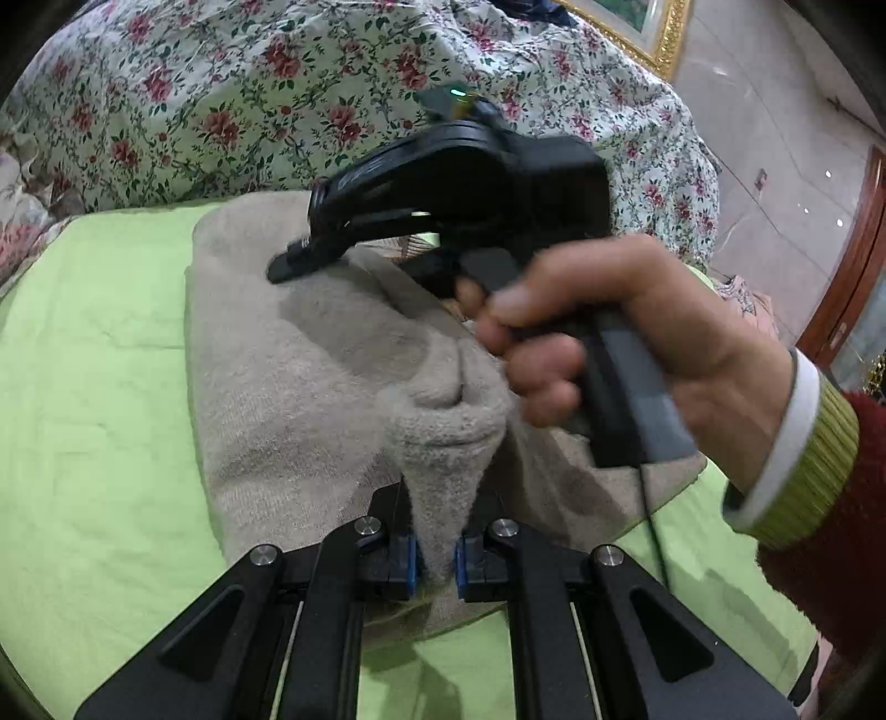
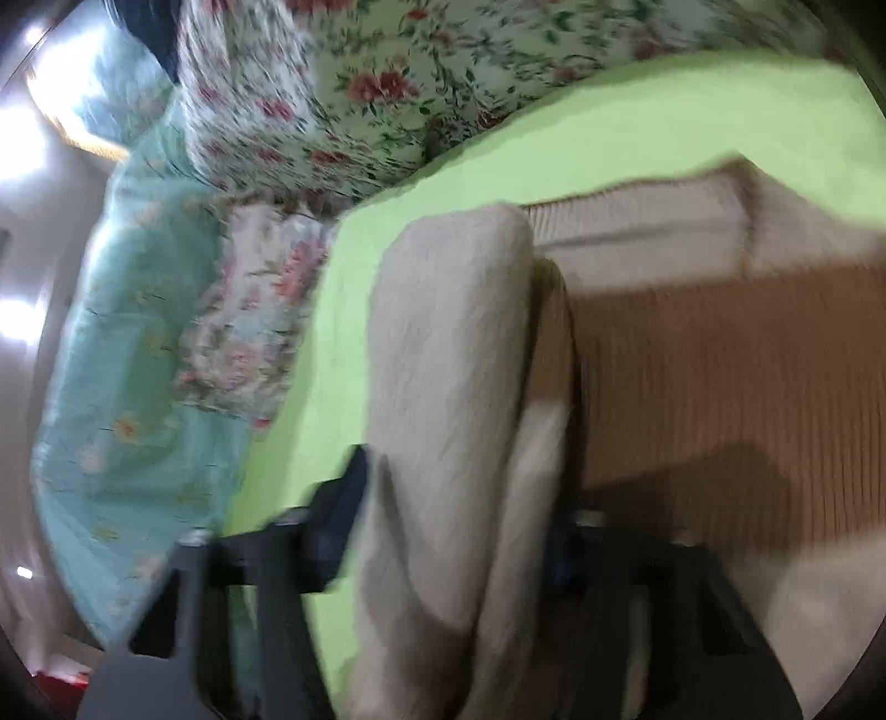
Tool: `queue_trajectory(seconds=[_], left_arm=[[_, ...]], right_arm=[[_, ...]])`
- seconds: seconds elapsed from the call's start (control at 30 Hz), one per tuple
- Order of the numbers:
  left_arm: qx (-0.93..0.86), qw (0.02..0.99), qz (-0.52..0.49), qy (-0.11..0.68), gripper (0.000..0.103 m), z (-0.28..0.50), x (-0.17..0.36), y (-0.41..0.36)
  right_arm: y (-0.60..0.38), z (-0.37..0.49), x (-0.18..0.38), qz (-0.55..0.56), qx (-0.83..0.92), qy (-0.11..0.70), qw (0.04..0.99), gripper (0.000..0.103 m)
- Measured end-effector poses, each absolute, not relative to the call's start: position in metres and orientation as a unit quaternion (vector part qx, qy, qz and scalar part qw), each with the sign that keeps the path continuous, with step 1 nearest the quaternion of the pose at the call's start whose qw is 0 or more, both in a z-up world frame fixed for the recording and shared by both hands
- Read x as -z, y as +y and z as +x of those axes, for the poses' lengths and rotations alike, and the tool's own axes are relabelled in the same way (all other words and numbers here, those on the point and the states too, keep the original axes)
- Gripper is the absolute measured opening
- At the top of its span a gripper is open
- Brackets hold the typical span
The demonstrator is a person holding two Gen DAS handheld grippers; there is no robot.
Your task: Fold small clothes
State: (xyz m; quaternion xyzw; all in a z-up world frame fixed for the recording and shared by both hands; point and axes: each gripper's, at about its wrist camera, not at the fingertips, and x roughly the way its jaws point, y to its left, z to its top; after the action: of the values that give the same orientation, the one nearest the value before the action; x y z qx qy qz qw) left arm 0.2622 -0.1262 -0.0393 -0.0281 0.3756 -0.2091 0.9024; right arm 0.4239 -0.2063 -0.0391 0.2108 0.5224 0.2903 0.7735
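A beige knit sweater [image 1: 310, 376] lies on a light green sheet [image 1: 94, 387]. At the bottom of the left wrist view my left gripper [image 1: 437, 559] is shut on a raised fold of the sweater, which stands pinched between the blue pads. Further back, a hand [image 1: 664, 321] holds my right gripper [image 1: 285, 268] with its tips down on the sweater's far part. The right wrist view is blurred. There, a thick roll of the sweater [image 2: 454, 332] fills the gap of my right gripper [image 2: 448, 543], with both fingers against it. A ribbed band [image 2: 637, 221] shows beyond.
A floral quilt [image 1: 249, 94] is heaped behind the green sheet. A teal blanket [image 2: 127, 332] hangs off the bed's left side in the right wrist view. A gold picture frame [image 1: 659, 33] and tiled floor [image 1: 775, 138] lie beyond the bed at the right.
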Motion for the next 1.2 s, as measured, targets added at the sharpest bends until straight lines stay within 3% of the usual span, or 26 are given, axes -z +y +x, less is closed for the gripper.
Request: queue_trajectory(seconds=[0.03,0.07,0.33,0.9,0.93,0.97,1.03,1.1,1.17,1.2], left_arm=[[0.212,0.902,-0.027,0.375,0.007,0.261,0.037,-0.126],[0.219,0.901,-0.028,0.373,0.007,0.259,0.033,-0.127],[0.305,0.878,-0.041,0.367,0.008,0.253,0.021,-0.191],[0.340,0.829,-0.020,0.444,0.011,0.286,0.082,-0.274],[0.340,0.828,-0.020,0.446,0.012,0.285,0.084,-0.275],[0.343,0.825,-0.021,0.448,0.017,0.283,0.082,-0.271],[0.356,0.816,-0.027,0.455,0.036,0.279,0.076,-0.263],[0.362,0.815,-0.033,0.451,0.060,0.269,0.067,-0.249],[0.363,0.819,-0.031,0.443,0.070,0.257,0.057,-0.236],[0.364,0.820,-0.032,0.440,0.076,0.250,0.053,-0.228]], right_arm=[[-0.204,0.425,0.035,0.199,-0.285,0.517,0.782,0.018],[-0.206,0.421,0.026,0.189,-0.287,0.505,0.792,0.017],[-0.294,0.365,-0.039,0.147,-0.257,0.428,0.854,0.016],[-0.407,0.365,0.025,0.157,-0.149,0.466,0.858,0.018],[-0.413,0.364,0.029,0.167,-0.138,0.469,0.856,0.022],[-0.419,0.363,0.031,0.175,-0.129,0.470,0.855,0.032],[-0.428,0.357,0.031,0.198,-0.123,0.468,0.853,0.035],[-0.430,0.346,0.023,0.195,-0.110,0.464,0.857,0.044],[-0.428,0.332,0.013,0.174,-0.079,0.456,0.869,0.077],[-0.428,0.323,0.009,0.168,-0.073,0.445,0.877,0.083]])
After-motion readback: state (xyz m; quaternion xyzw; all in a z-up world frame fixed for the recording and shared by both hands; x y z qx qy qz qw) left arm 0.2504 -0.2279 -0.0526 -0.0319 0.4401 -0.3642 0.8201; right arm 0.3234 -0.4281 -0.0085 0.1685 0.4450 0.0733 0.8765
